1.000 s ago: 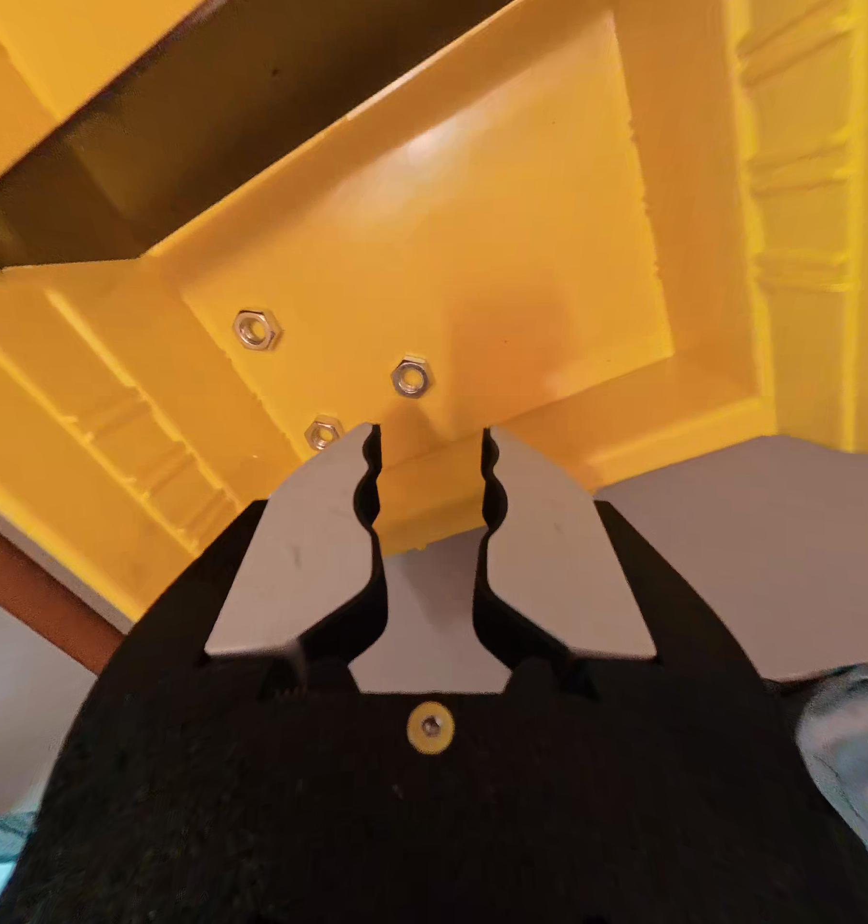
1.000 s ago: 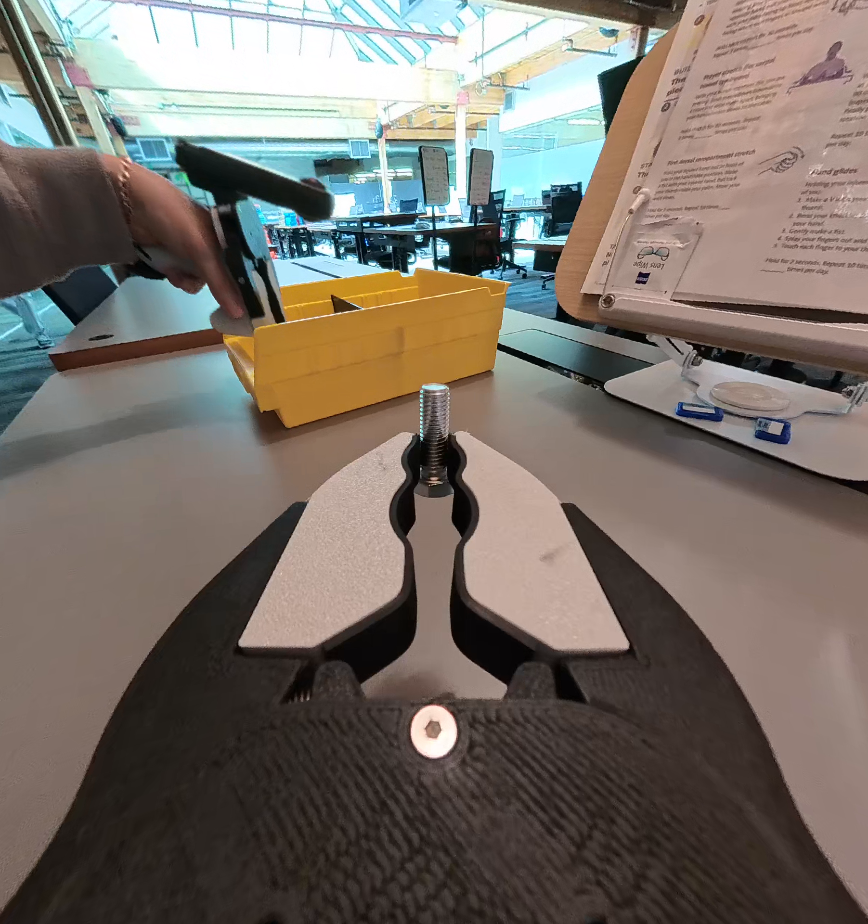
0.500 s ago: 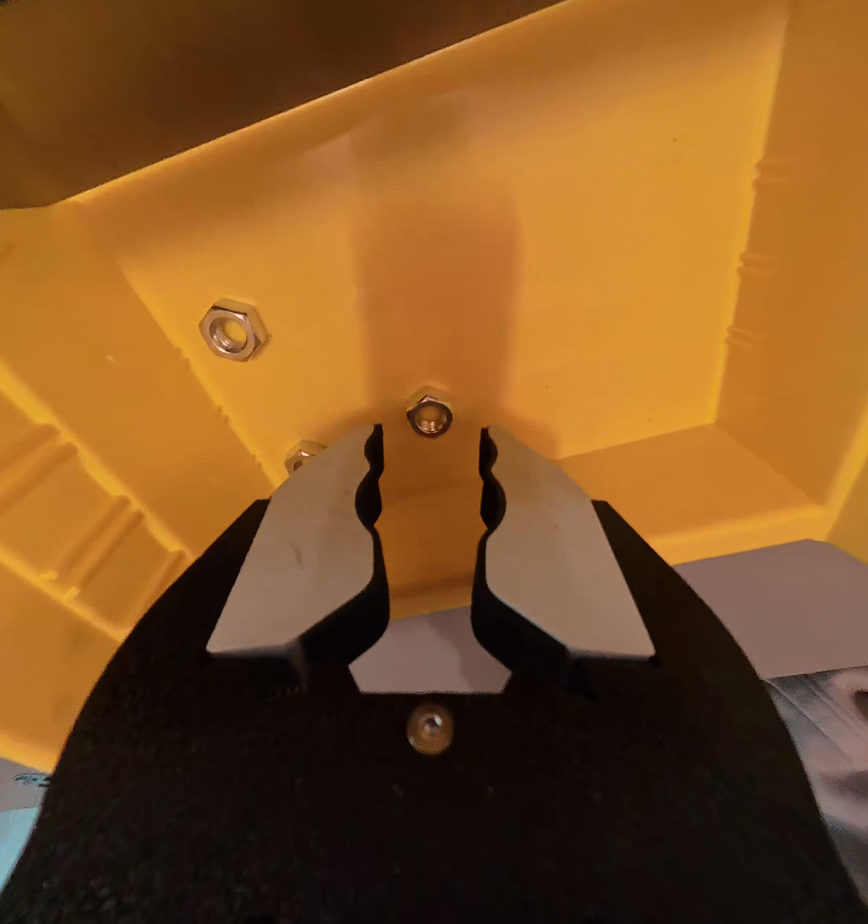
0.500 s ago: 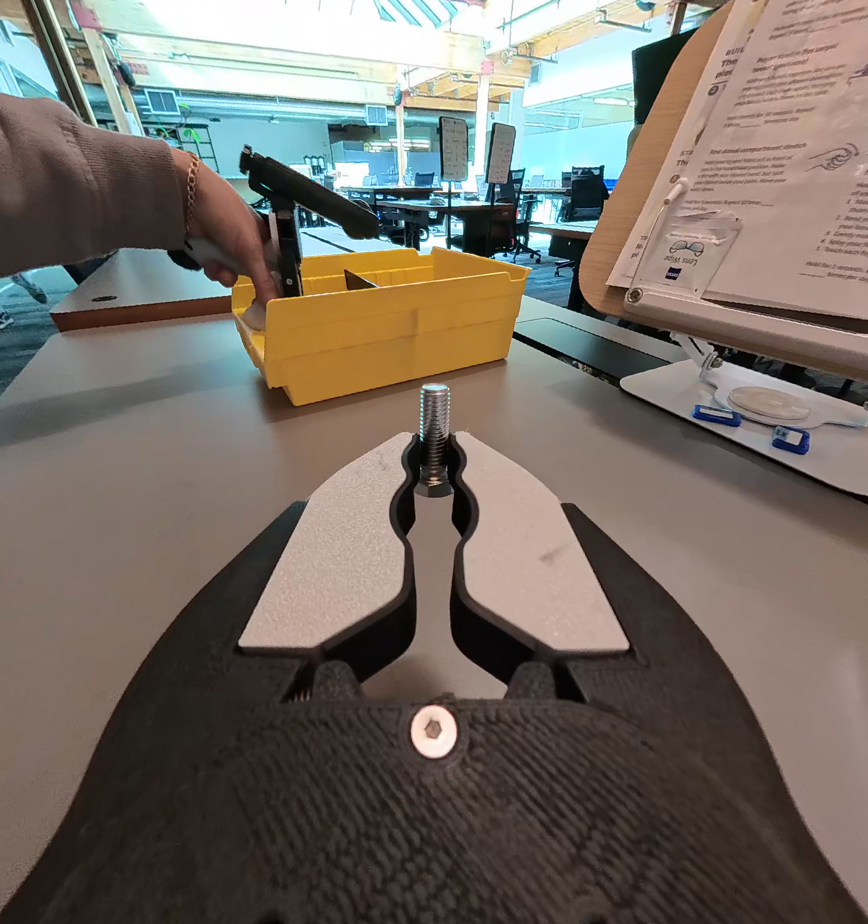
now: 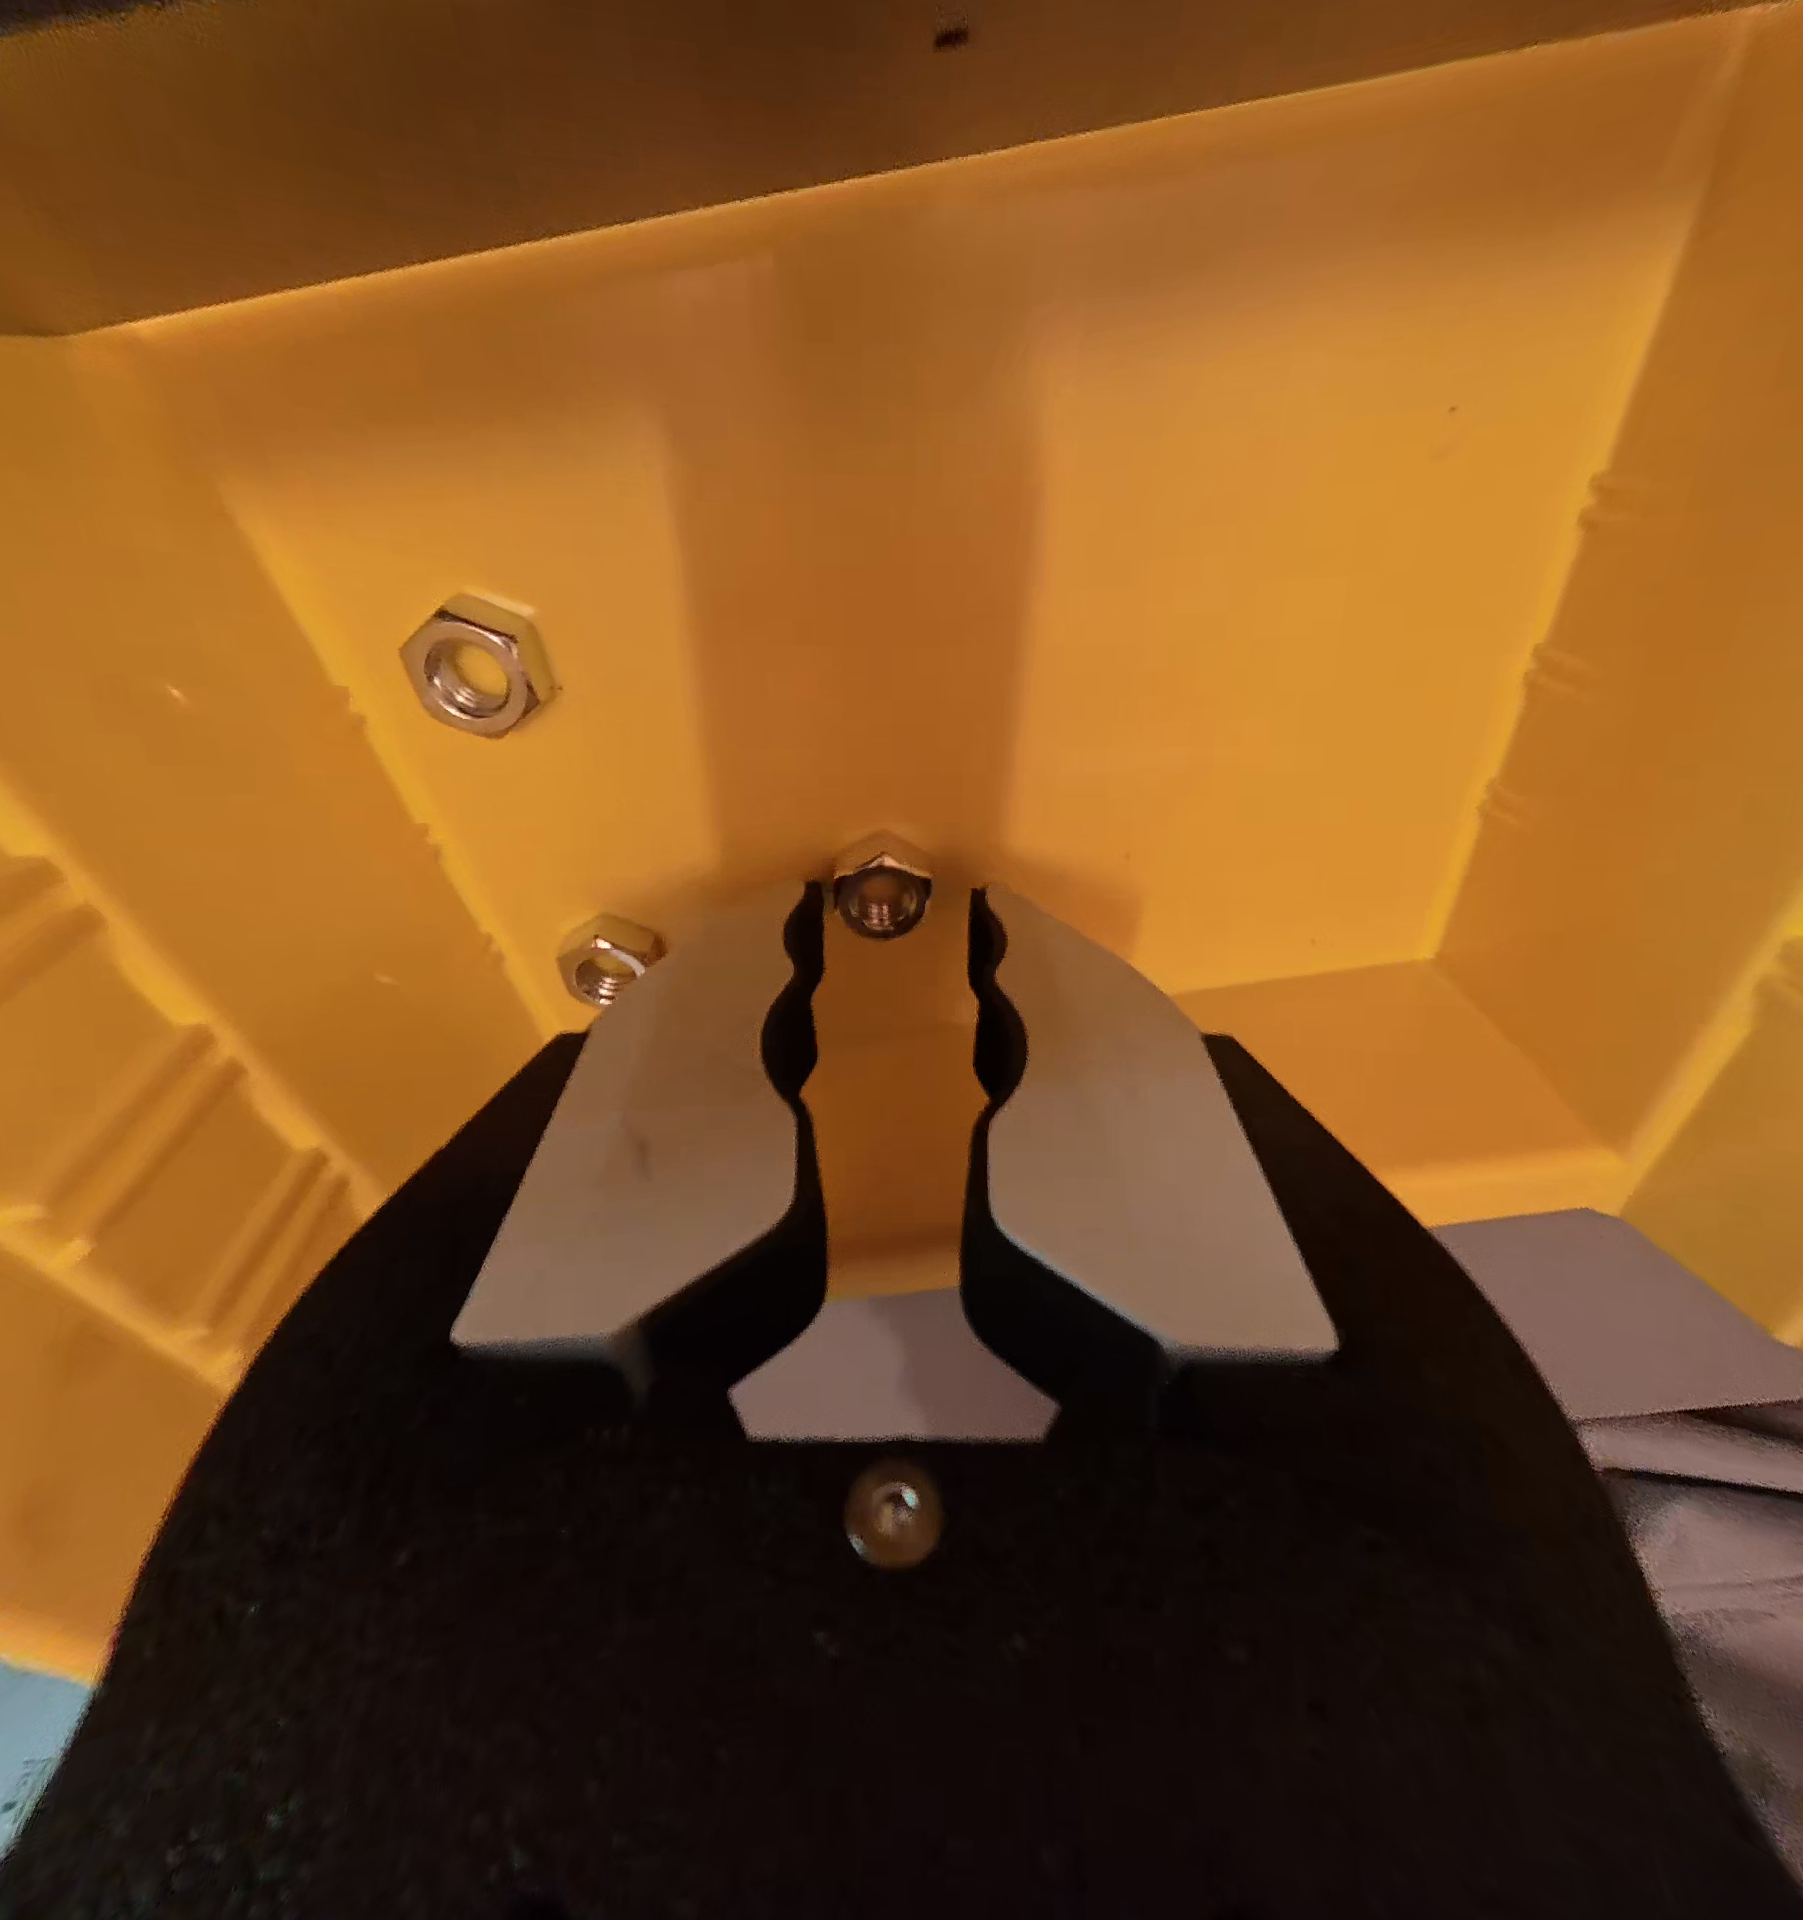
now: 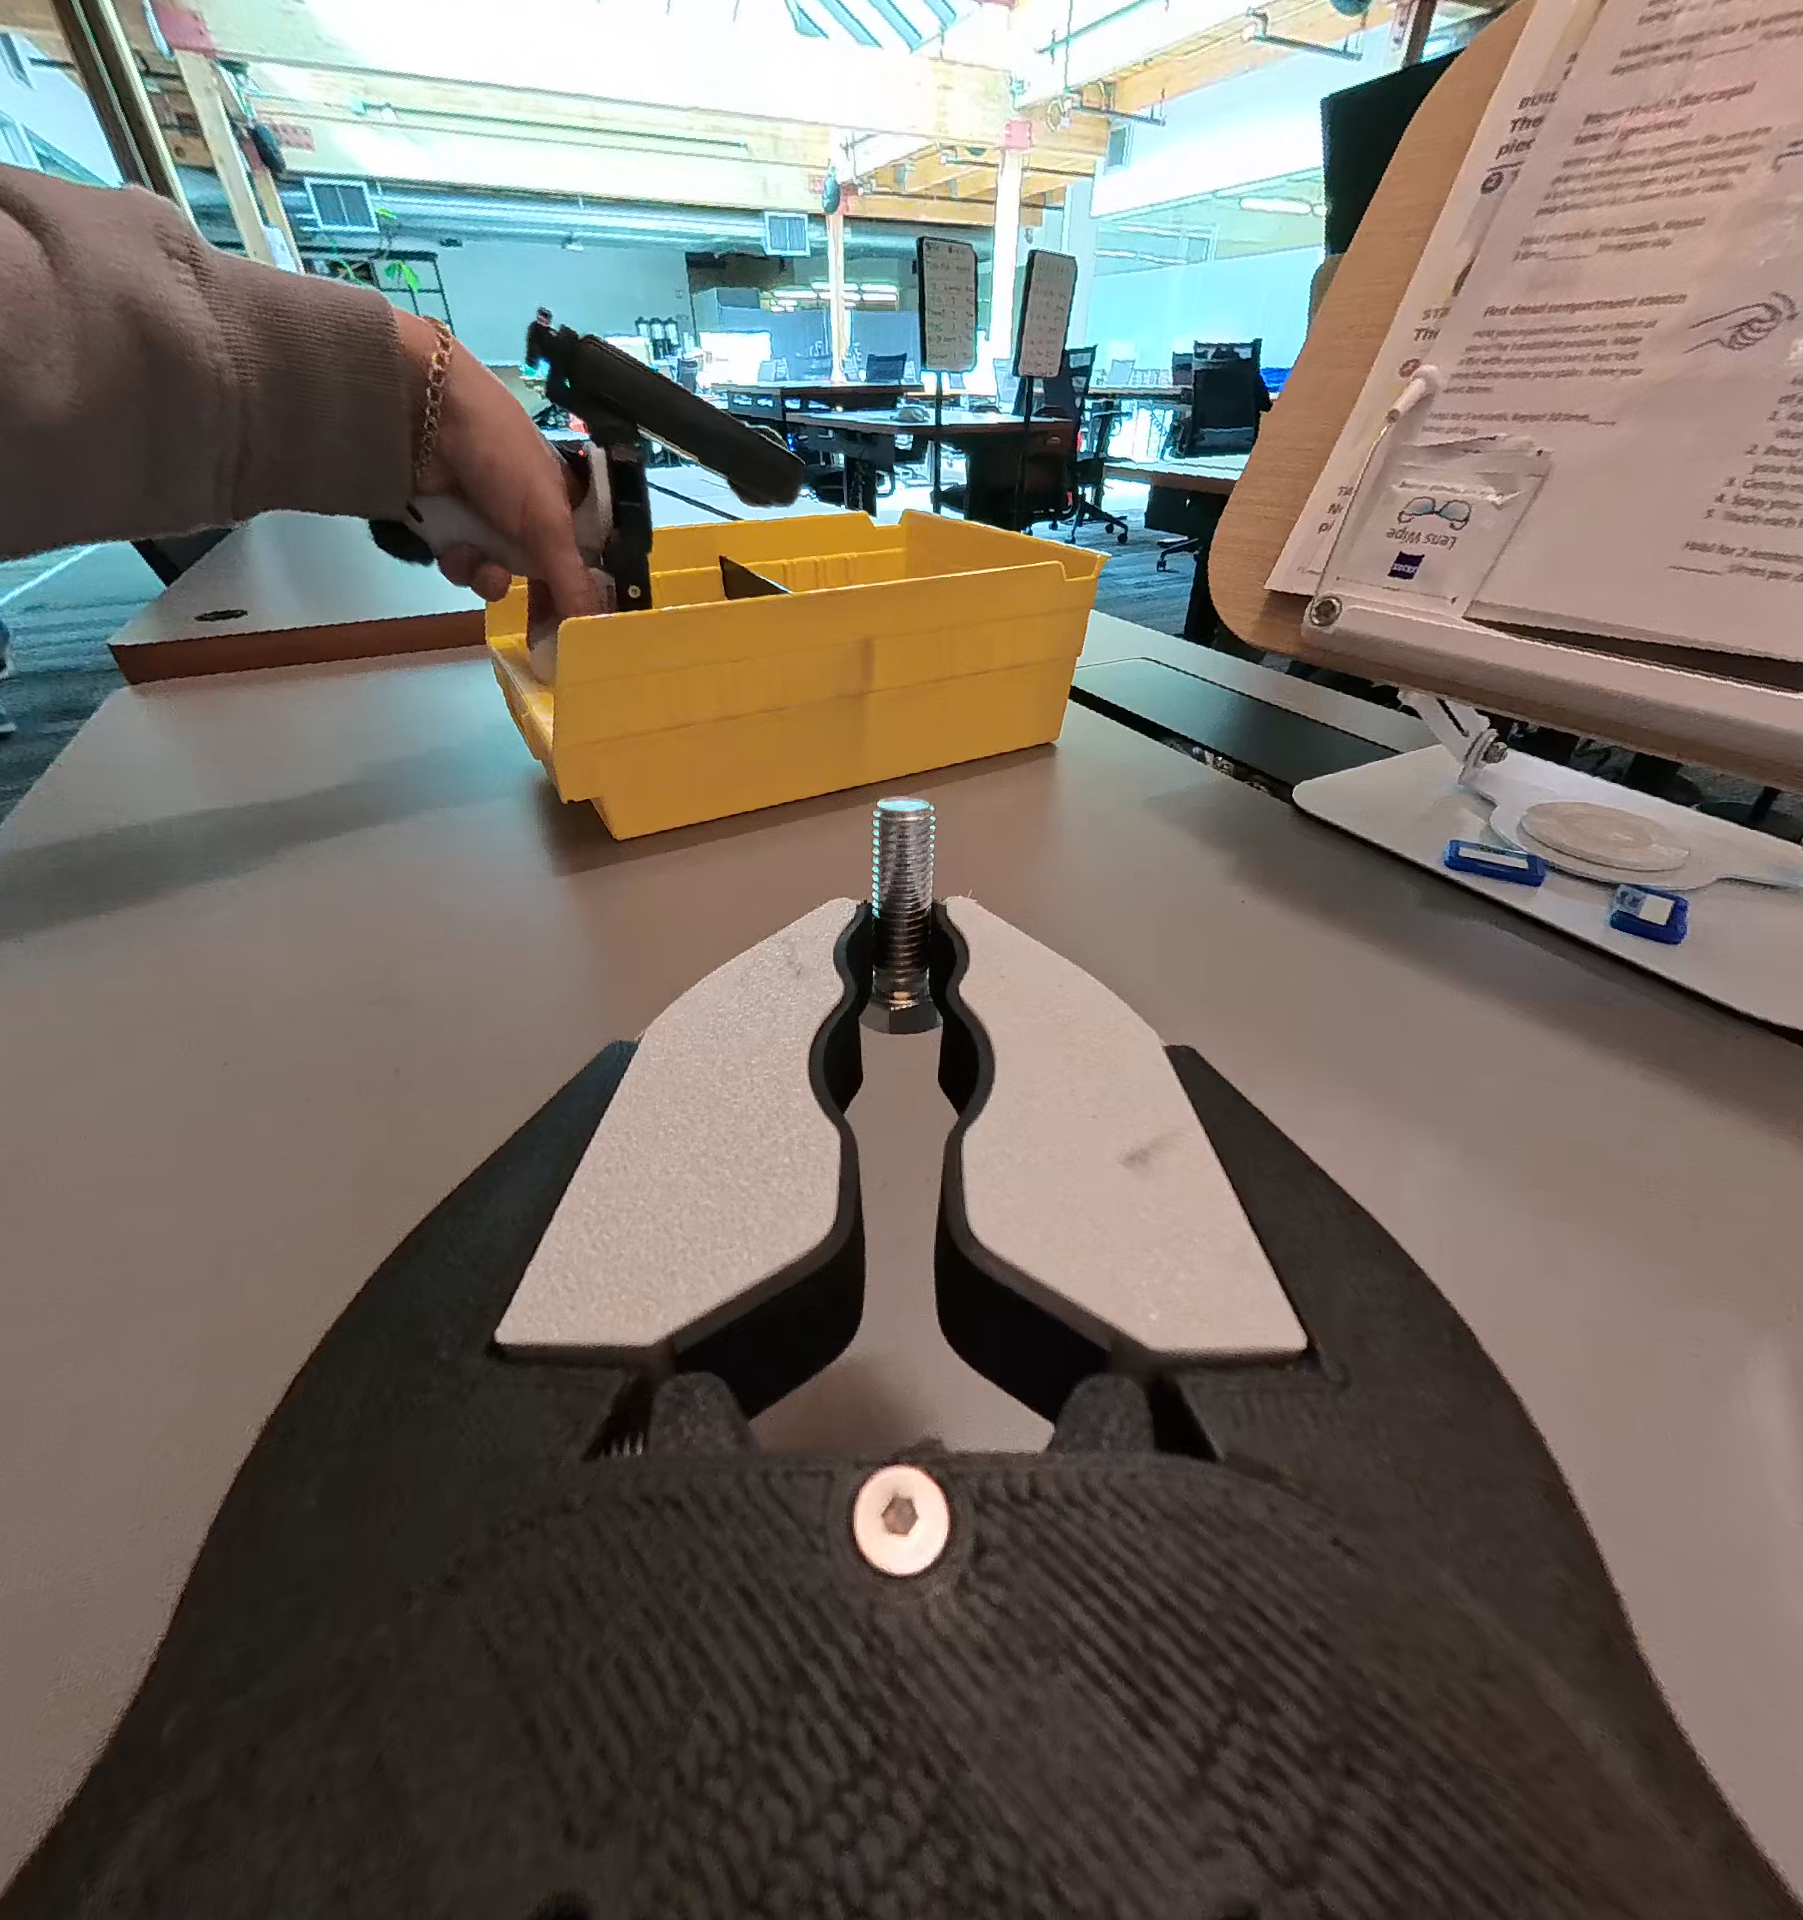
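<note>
You face a bright open office: skylights (image 6: pixel 564 31) overhead, wooden beams (image 6: pixel 668 88), rows of dark desks (image 6: pixel 876 416) and chairs (image 6: pixel 1073 457), whiteboards (image 6: pixel 947 301) beyond your grey table (image 6: pixel 253 987).

So there's a silver threaded bolt (image 6: pixel 903 909) standing upright, head down, pinched between the right gripper (image 6: pixel 902 914) pads over the grey table (image 6: pixel 253 1039). Further back sits a yellow bin (image 6: pixel 803 665) with three steel hex nuts on its floor. One nut (image 5: pixel 881 896) lies between the spread left gripper (image 5: pixel 889 904) tips, not squeezed.
</note>
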Demonstrator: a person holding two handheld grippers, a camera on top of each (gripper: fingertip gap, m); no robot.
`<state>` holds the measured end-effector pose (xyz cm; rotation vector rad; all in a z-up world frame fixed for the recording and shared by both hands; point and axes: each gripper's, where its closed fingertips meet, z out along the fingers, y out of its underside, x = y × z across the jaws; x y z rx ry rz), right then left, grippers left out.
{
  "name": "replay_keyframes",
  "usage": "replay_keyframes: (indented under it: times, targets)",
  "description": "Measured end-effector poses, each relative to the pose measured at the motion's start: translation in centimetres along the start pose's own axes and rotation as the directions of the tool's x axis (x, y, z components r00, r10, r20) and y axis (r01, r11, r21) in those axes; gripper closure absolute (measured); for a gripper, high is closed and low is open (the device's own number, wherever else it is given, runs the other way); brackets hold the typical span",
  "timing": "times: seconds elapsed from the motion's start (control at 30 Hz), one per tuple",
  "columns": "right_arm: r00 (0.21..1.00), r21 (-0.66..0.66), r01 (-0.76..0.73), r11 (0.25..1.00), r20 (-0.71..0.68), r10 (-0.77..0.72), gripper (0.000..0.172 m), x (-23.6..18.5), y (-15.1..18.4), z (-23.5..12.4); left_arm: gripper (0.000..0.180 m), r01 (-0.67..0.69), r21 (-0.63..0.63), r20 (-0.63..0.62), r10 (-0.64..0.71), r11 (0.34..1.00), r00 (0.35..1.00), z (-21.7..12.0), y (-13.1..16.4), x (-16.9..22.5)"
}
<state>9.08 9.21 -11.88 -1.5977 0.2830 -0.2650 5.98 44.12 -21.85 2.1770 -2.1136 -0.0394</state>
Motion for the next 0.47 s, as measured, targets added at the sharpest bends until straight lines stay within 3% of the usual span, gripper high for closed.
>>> replay_keyframes:
  times: [0.03,0.2,0.33,0.47]
  targets:
    - [1.0,0.0,0.002,1.0,0.0,-0.002,0.162,0.0,0.0,0.0,0.157,0.007,0.0,-0.002,-0.007,1.0,1.0,0.1,-0.1,0.1]
    - [1.0,-0.001,0.003,1.0,0.0,-0.003,0.162,0.0,0.0,0.0,0.164,0.034,-0.004,0.021,-0.034,0.999,0.999,0.2,-0.2,-0.2]
    - [1.0,-0.009,0.013,1.0,0.001,-0.013,0.162,-0.2,0.1,0.1,0.164,-0.028,0.061,0.055,0.025,0.998,0.998,-0.1,-0.7,-0.4]
    - [1.0,-0.028,0.028,0.999,0.003,-0.028,0.162,-0.4,0.3,0.2,0.164,-0.147,0.188,0.028,0.144,0.971,0.989,-4.2,-1.3,1.2]
